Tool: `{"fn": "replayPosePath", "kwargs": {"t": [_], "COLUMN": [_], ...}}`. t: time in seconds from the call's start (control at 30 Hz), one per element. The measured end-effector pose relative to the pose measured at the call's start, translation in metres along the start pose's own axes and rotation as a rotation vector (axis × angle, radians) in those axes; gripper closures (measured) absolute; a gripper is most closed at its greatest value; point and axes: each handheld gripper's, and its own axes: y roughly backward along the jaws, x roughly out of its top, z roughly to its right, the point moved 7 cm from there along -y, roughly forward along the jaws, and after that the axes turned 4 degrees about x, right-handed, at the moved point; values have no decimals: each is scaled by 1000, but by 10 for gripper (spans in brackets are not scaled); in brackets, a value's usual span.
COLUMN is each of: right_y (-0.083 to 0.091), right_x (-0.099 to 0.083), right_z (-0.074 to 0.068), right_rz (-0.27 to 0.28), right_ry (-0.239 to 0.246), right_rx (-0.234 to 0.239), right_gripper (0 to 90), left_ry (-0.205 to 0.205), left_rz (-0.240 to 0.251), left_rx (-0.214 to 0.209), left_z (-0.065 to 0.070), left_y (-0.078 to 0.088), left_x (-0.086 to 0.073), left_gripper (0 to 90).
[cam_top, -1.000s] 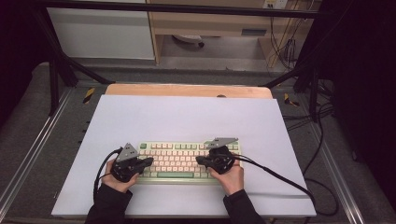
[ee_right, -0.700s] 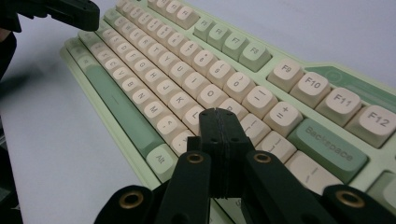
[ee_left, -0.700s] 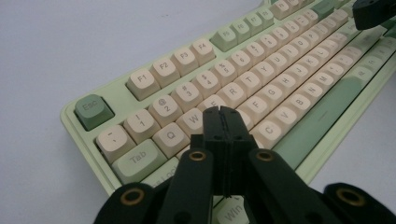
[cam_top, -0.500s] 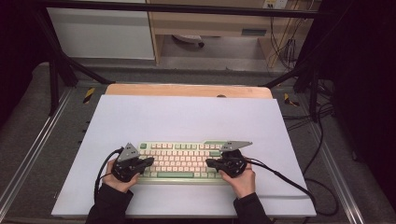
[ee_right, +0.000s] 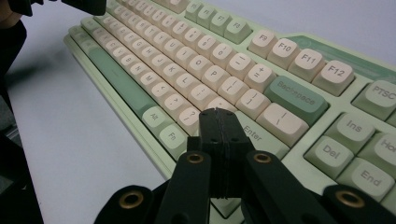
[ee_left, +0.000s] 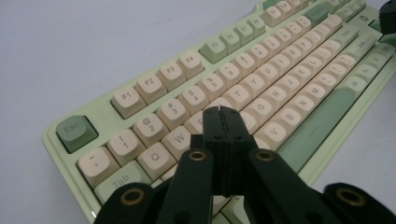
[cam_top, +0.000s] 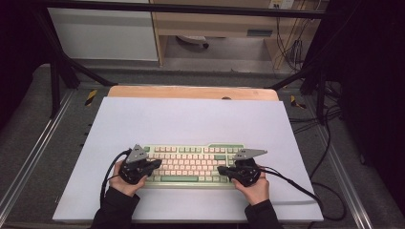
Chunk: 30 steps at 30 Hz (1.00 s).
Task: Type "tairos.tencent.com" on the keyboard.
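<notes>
High view: hands (cam_top: pixel 125 183) hide keyboard (cam_top: pixel 191 163) ends.

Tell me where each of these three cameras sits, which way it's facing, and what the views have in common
High view: above the person's side, facing forward and down on the white table; forearms, left gripper and right gripper show.
Left gripper view: rides the left gripper, looking along its shut jaws over the Esc end of the keyboard.
Right gripper view: rides the right gripper, looking along its shut jaws over the Backspace end.
Shared: all three show the green and cream keyboard.
</notes>
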Motion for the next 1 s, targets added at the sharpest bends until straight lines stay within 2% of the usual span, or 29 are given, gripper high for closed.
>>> {"fn": "replayPosePath", "kwargs": {"t": [0.27, 0.67, 1.0], "right_y": [4, 5, 3], "right_x": [-3, -3, -4], "right_z": [1, 0, 0], "right_rz": [5, 7, 1], "right_ry": [0, 2, 3], "right_rx": [-3, 1, 3], "right_gripper": [900, 900, 900], "left_ry": [-6, -21, -24], "left_rz": [-6, -16, -36], "left_rx": [3, -1, 9], "left_z": [1, 11, 10], "left_y": [-4, -22, -36], "left_x": [4, 17, 14], "left_gripper": [900, 900, 900]}}
